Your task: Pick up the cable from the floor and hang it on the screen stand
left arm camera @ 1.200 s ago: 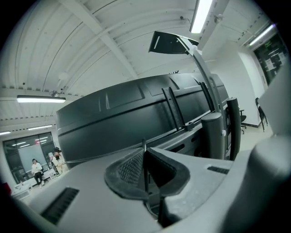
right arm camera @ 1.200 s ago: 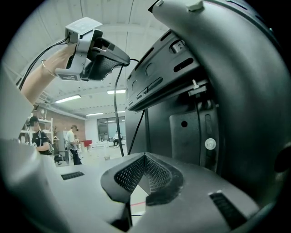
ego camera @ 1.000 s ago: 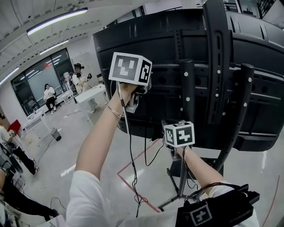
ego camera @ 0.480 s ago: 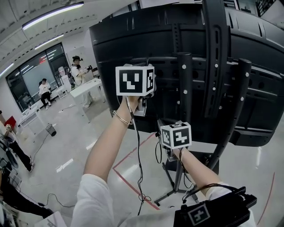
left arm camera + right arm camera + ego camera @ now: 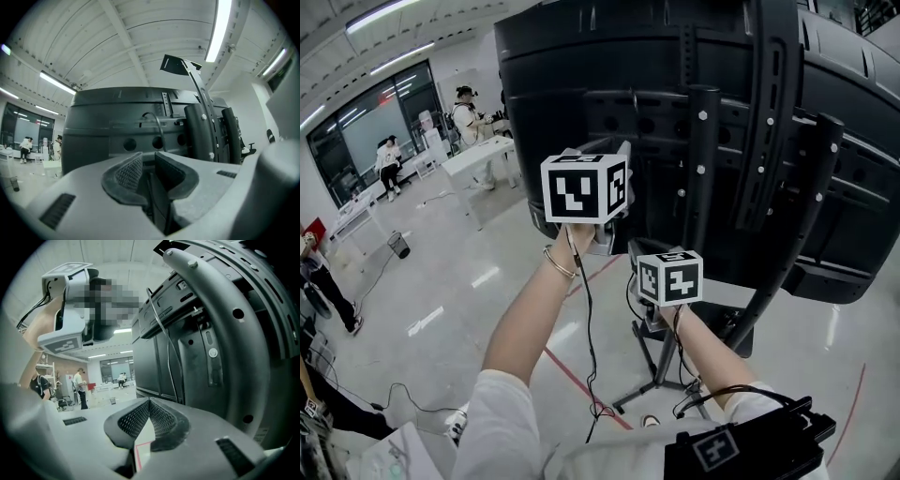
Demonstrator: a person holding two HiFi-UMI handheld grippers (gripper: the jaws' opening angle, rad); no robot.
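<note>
The left gripper (image 5: 148, 158) is standing partly open: its jaws have just been parting, and nothing is lying between the pads (image 5: 127, 172). A second ago it was reaching higher against the back of the screen (image 5: 581, 66), with the jaws nearly closed. Now it is sitting lower in the head view and backing off from the mount.

The cable (image 5: 158, 123) is no longer being carried. It is showing as a thin loop draped over the horizontal rail (image 5: 126, 124) on the screen's back, above and ahead of the jaws and clear of them. In my judgement this is the release, so the rail is taking the cable's weight and the hanging step is as good as done. What remains is to pull away without catching the loop.

Further right, the right gripper (image 5: 149, 403) is pointing at the screen stand (image 5: 703, 169) with its jaw tips meeting and holding nothing. From its own view the cable (image 5: 165, 333) is trailing down from the rail just beside the stand's upright (image 5: 220, 333), hanging free. It looks lightly seated, so a brush from either gripper could tip it off.
</note>
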